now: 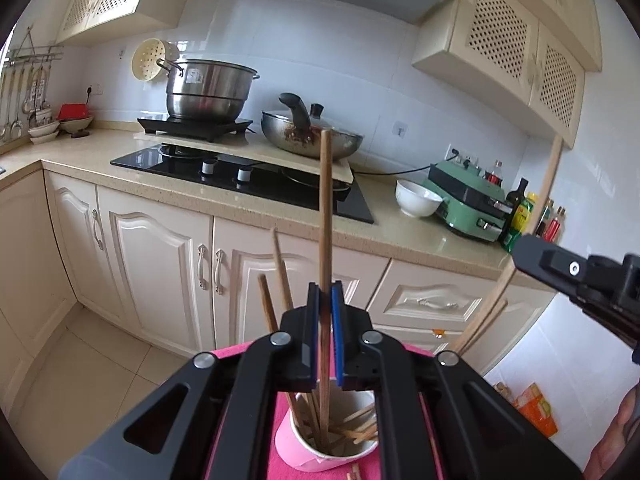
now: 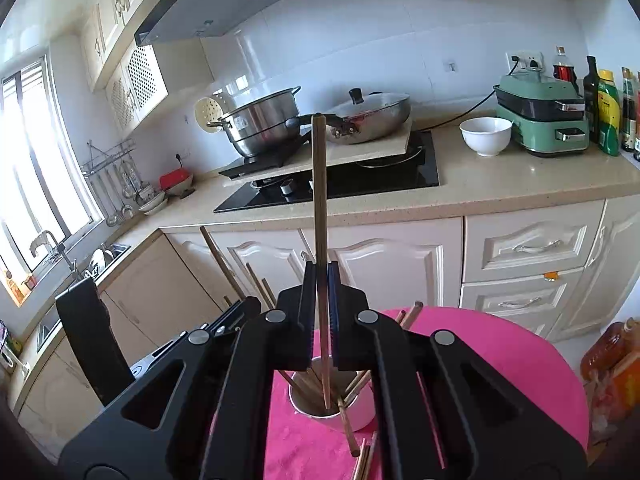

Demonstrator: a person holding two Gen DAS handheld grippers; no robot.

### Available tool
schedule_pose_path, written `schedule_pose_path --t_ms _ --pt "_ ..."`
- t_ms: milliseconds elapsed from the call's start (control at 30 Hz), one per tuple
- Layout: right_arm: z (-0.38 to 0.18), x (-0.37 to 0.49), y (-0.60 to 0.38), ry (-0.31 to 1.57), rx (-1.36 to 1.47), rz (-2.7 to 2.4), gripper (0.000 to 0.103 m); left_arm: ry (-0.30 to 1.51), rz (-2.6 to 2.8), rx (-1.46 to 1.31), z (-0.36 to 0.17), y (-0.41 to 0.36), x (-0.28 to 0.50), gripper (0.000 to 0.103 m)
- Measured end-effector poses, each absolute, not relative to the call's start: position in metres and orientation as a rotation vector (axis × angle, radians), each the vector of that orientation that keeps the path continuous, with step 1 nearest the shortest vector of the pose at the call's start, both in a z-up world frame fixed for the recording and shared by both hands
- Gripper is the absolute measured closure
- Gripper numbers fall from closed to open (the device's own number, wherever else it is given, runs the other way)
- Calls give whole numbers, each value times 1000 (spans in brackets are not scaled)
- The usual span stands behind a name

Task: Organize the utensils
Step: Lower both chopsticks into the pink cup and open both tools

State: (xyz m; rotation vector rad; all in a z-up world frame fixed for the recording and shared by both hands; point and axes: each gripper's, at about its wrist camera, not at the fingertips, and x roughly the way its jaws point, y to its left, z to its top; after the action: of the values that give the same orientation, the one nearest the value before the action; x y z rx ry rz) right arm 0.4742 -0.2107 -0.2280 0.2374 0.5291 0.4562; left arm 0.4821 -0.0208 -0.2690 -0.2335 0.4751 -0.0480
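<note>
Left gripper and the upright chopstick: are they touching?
Touching. The left wrist view shows the left gripper with its blue pads closed on the chopstick, no gap on either side, its lower end inside the cup.

Held chopstick, left: long brown wooden chopstick (image 1: 326, 216), upright, clamped between closed blue pads; lower end reaches down inside the cup.
Held chopstick, right: long brown wooden chopstick with squared top (image 2: 320, 216), upright, clamped likewise; lower tip inside the cup mouth.
Cup: pale pink round paper cup with white inner wall (image 1: 298, 446), upright on the pink cloth-covered round table (image 2: 500, 360).
Cup contents: several brown wooden chopsticks (image 1: 280, 276), leaning at differing angles against the rim.
Loose items: a few wooden chopsticks (image 2: 366, 460) lying on the cloth just beside the cup.
</note>
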Motion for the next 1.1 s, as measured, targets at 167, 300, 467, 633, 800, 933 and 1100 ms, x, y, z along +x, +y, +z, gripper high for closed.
schedule_pose_path --t_ms 167,300,467,633,800,933,1100 --pt "-236 472 -208 548 207 452 97 503 -52 -216 -280 -23 478 97" --pt "-242 470 -203 560 192 451 97 521 -56 -170 -289 -30 474 97" --pt "-246 466 -197 573 162 451 97 541 -64 -107 -298 -38 467 97" --pt "-250 462 -191 581 128 447 97 542 -73 -78 -297 -39 460 96" --pt "-256 458 -183 590 91 443 97 548 -69 -109 -291 -31 451 96" --pt "-265 454 -178 604 64 437 97 563 -49 -128 -287 -24 444 82" --pt "-273 449 -172 616 28 422 97 564 -3 -128 -278 -13 430 75"
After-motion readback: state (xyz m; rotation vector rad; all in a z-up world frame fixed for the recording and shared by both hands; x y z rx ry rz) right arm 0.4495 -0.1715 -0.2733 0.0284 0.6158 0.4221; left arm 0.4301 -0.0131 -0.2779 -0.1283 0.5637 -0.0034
